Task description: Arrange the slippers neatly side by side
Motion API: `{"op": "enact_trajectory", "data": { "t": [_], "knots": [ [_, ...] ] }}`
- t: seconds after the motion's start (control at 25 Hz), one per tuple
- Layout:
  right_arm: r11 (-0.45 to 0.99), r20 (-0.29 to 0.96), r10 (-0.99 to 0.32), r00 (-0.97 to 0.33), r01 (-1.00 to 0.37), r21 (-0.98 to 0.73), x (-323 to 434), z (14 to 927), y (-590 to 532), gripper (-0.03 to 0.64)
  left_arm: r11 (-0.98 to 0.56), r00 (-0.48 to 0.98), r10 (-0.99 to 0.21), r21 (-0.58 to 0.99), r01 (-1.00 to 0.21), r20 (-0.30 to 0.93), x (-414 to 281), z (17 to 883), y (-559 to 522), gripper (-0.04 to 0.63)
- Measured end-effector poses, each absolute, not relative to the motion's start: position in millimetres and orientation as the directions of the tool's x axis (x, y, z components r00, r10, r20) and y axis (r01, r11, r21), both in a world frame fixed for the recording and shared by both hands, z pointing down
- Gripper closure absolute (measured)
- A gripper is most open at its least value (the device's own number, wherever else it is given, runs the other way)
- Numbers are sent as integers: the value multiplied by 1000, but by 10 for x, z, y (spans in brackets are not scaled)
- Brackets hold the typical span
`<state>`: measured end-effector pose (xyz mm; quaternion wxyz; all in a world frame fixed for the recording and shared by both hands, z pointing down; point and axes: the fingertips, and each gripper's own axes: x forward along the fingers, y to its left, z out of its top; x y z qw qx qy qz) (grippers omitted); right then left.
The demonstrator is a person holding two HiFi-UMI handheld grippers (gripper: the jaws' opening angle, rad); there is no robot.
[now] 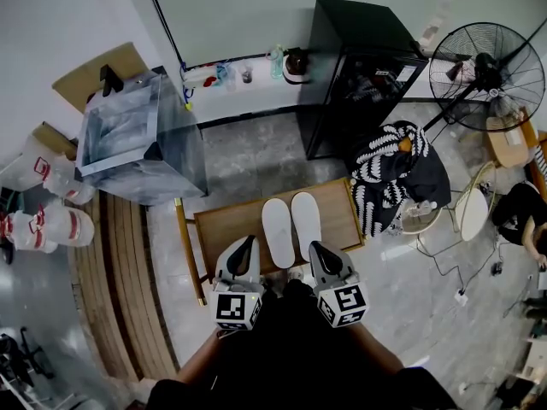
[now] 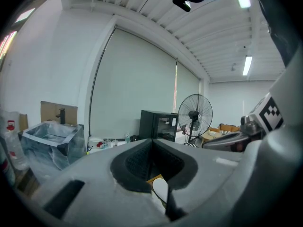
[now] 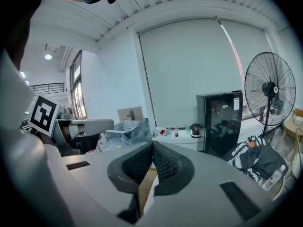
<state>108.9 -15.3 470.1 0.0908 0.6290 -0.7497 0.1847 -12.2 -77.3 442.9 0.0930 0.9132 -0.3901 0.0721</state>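
Both white slippers, one (image 1: pixel 278 231) and its partner (image 1: pixel 306 222), lie soles-down on the wooden table (image 1: pixel 231 229), touching or nearly so along their inner edges, toes pointing away from the person. The left gripper (image 1: pixel 248 243) hangs at the near table edge, jaws pressed together on nothing; the right gripper (image 1: pixel 318 248) beside it is likewise closed and empty. The pair looks as good as arranged. The right-hand slipper sits slightly further forward, so any last touch should be a light push with closed tips, not a pinch. Otherwise, stay clear of both.
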Motion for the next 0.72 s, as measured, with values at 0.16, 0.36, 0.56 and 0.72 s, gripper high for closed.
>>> {"op": "enact_trajectory", "data": {
  "t": [0.16, 0.36, 0.56, 0.72],
  "knots": [
    [131, 376, -908, -185, -978, -164, 1116, 4711, -161, 604, -673, 682, -702, 125, -729, 206, -125, 4428, -785, 577],
    [129, 380, -907, -183, -978, -165, 1129, 4711, -177, 604, -674, 684, -700, 126, -728, 206, -111, 4422, -799, 577],
    [133, 379, -906, -187, -977, -165, 1126, 4715, -166, 604, -675, 685, -698, 127, -726, 208, -103, 4435, -785, 577],
    [141, 378, -905, -193, -977, -162, 1112, 4725, -156, 604, -672, 682, -701, 128, -730, 207, -111, 4447, -769, 577]
  ]
}}
